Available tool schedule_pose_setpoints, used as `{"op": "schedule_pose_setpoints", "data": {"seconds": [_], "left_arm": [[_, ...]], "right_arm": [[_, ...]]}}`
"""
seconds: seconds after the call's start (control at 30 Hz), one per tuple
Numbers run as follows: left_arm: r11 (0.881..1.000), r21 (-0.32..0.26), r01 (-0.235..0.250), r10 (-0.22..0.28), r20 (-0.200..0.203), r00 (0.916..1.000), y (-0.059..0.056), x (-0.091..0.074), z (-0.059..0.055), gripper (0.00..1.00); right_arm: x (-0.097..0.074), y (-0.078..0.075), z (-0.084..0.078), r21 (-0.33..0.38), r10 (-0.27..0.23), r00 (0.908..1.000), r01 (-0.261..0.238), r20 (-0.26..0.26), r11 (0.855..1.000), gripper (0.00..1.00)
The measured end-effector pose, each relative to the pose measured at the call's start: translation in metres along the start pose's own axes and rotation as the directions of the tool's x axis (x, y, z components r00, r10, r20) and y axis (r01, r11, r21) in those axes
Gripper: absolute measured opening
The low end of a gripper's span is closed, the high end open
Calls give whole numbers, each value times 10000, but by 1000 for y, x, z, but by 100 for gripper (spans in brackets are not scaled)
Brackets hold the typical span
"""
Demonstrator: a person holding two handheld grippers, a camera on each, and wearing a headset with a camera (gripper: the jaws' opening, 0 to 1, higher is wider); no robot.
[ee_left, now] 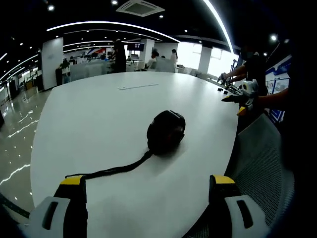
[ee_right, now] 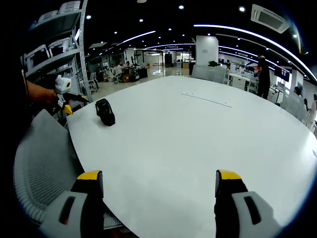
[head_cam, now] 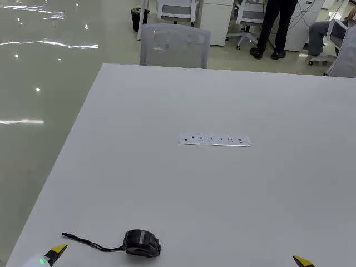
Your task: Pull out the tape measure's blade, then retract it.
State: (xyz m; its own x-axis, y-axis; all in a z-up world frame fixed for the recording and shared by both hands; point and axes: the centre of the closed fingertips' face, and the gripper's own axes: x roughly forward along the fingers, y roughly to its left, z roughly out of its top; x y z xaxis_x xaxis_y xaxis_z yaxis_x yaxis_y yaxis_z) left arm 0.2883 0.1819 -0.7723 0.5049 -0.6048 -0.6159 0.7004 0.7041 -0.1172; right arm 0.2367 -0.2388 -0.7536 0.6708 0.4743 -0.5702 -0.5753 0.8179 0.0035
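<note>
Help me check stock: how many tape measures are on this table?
1. The black tape measure lies near the white table's near-left corner, its strap trailing left, just ahead of the left gripper.

**Q:** What lies between the left gripper (ee_left: 148,179) and the tape measure (ee_left: 166,131)?
**A:** Its black strap (ee_left: 111,170), trailing towards the wide-apart jaws. Bare table (ee_left: 99,114) flanks it on both sides.
**Q:** And ahead of the right gripper (ee_right: 159,174)?
**A:** Open white surface between spread jaws, with the tape measure well off to its left. Mid-table lies a flush socket strip (head_cam: 214,140); a grey chair (head_cam: 174,45) stands at the far edge.
</note>
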Motion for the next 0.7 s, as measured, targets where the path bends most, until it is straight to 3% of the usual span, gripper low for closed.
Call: {"op": "schedule_pose_setpoints", "data": {"seconds": [0.03,0.07,0.1,0.23,0.47,0.5,0.7], "left_arm": [[10000,79,34,-34,-67,10000,0,1,0,100],[9961,881,85,-79,-65,9999,0,5,8,100],[9928,1172,231,-221,-101,9997,-2,8,10,100],[9786,1914,757,-665,-542,9963,-7,18,19,100],[9710,2188,960,-822,-714,9941,-9,23,22,98],[9229,3340,1916,-1533,-1379,9785,-23,42,33,98],[8833,3975,2487,-1786,-2052,9623,-29,59,39,98]], "right_arm": [[1,0,0,-18,42,10000,-43,-30,10000,94],[5,4,5,-8,305,9995,-305,-14,9995,92],[7,5,8,-71,346,9994,-346,62,9994,92],[19,12,21,-485,792,9967,-784,154,9957,92],[25,17,26,-582,1028,9946,-1019,130,9931,91],[52,43,42,-1093,2214,9752,-2206,-44,9692,90],[80,69,55,-1796,3031,9523,-3042,-342,9355,88]]}}
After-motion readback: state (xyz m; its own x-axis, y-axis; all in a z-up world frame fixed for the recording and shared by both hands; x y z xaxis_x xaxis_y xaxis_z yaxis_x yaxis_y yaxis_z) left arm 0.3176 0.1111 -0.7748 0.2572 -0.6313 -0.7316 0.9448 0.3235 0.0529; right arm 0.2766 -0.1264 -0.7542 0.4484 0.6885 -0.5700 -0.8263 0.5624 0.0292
